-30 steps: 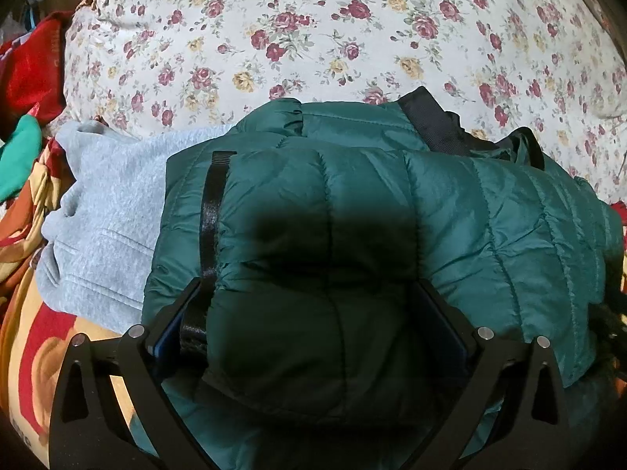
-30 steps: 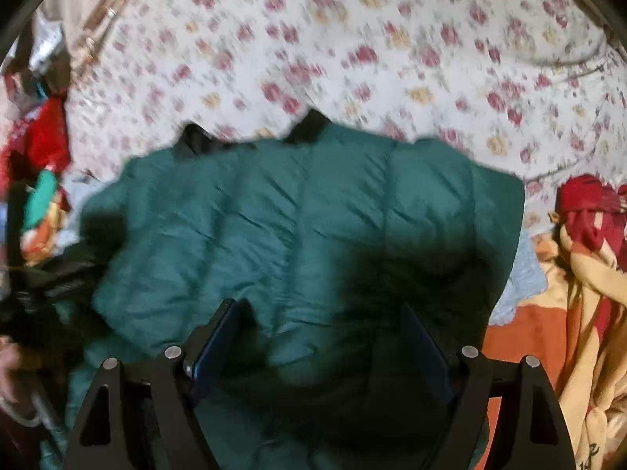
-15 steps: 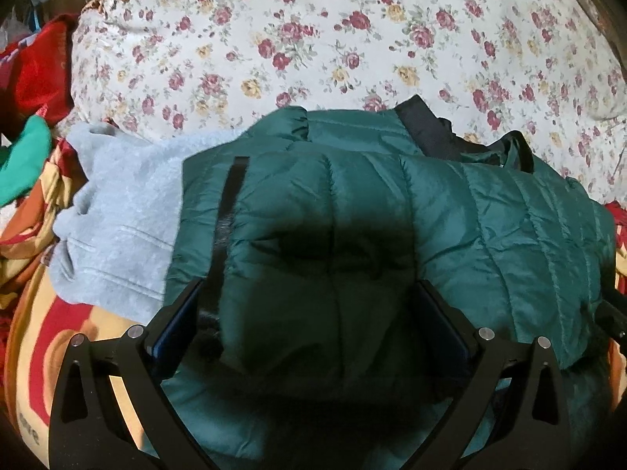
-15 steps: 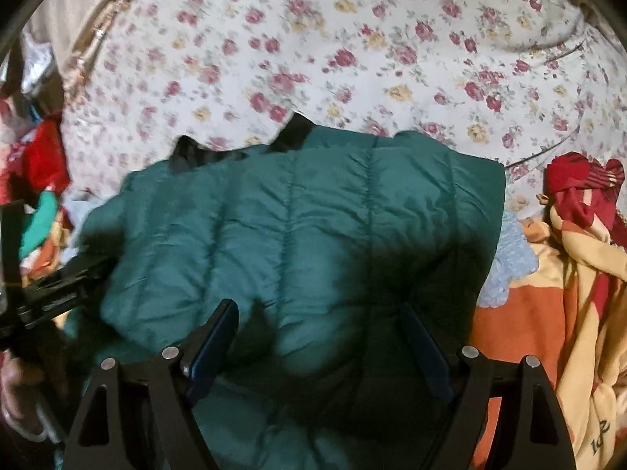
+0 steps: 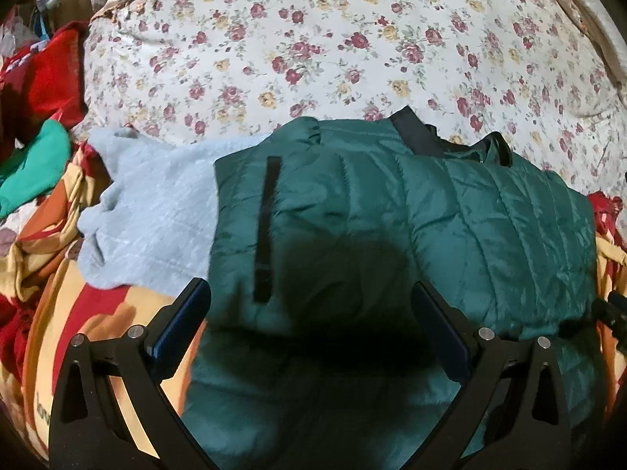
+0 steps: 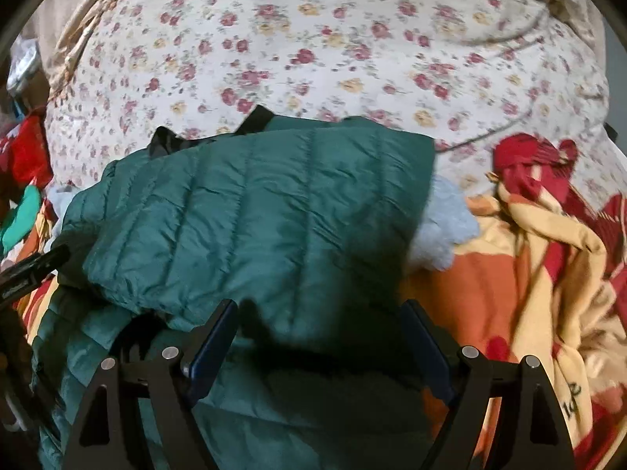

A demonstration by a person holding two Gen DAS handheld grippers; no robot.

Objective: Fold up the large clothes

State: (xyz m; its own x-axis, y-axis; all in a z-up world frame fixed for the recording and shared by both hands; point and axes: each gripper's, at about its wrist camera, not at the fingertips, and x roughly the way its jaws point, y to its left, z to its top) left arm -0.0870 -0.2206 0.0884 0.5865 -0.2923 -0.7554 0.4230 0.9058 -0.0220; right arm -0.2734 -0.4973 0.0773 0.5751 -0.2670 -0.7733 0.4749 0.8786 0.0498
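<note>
left wrist first: i see the green jacket (image 5: 392, 235) folded over on itself, lying across a grey sweater (image 5: 156, 215) on the bed. behind it, the floral quilt (image 5: 333, 47). my left gripper (image 5: 311, 321) hangs over the jacket's near edge, fingers spread wide — nothing pinched, the puffy fabric just sits between and under them. a black zipper strip (image 5: 266, 227) runs down the jacket's left panel, and a dark collar (image 5: 415, 133) pokes out at the far edge. off to the left, a red cloth (image 5: 43, 78) and a bright green one (image 5: 35, 164); under it all, an orange-and-yellow blanket (image 5: 78, 313).

right wrist now, a bit blurred: same jacket (image 6: 254, 215), its folded top layer quilted and fairly flat, the lower layer spilling toward me. right gripper (image 6: 319, 337) is also wide open above the near edge — gripping nothing. a bit of the sweater (image 6: 443, 235) peeks out just right of the jacket, with the blanket (image 6: 529, 274) bunched up beside it. the quilt (image 6: 333, 39) fills the back.
</note>
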